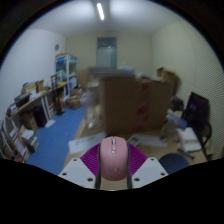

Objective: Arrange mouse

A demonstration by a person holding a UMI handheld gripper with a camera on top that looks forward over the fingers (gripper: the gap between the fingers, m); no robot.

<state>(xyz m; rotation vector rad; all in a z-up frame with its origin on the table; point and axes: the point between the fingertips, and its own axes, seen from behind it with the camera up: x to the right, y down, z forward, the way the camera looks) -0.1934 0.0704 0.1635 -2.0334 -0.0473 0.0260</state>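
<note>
A pink computer mouse sits between my gripper's two fingers, its scroll wheel facing up and its front pointing away from me. The purple pads press against both of its sides, and it is held up in the air, well above the floor. The rear of the mouse is hidden by the lower edge of the view.
A room lies ahead: large cardboard boxes in the middle, shelves and clutter along the left wall, a blue floor, a desk with a dark chair on the right, a window at the back.
</note>
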